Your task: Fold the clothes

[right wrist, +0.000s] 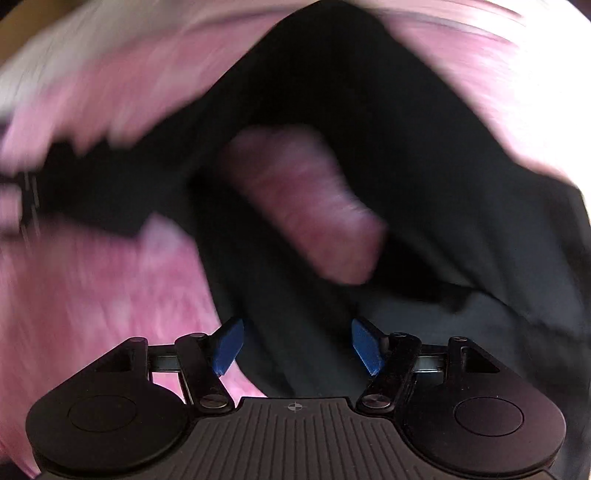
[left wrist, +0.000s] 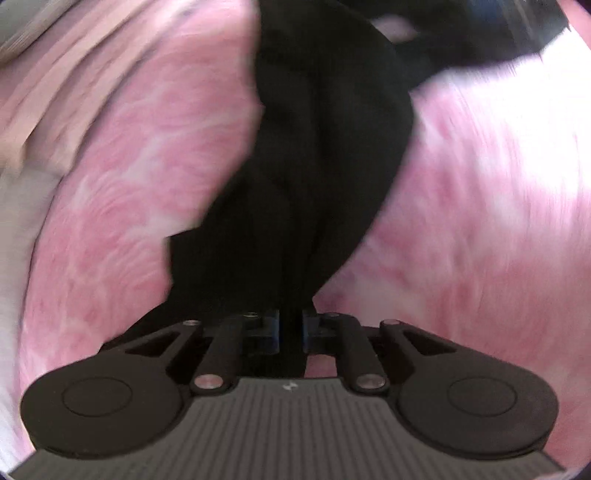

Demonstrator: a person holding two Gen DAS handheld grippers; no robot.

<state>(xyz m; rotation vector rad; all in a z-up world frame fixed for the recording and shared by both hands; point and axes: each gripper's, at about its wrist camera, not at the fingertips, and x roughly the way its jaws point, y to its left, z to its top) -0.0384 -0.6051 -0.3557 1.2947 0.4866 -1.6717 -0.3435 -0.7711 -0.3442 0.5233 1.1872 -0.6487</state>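
Note:
A black garment (left wrist: 325,155) lies bunched in a long strip across a pink mottled cover (left wrist: 140,177). My left gripper (left wrist: 291,328) is shut on the near end of this cloth, which runs up between its blue pads and away toward the top of the left wrist view. In the blurred right wrist view, my right gripper (right wrist: 297,343) stands open just above the black garment (right wrist: 443,184), with cloth under its blue pads (right wrist: 229,345) and nothing pinched. A patch of the pink cover (right wrist: 303,210) shows through a gap in the garment.
The pink cover (right wrist: 81,280) fills the ground on both sides of the garment. At the far left edge of the left wrist view there is a pale, striped surface (left wrist: 22,206). A dark blurred shape (left wrist: 517,26) sits at its top right.

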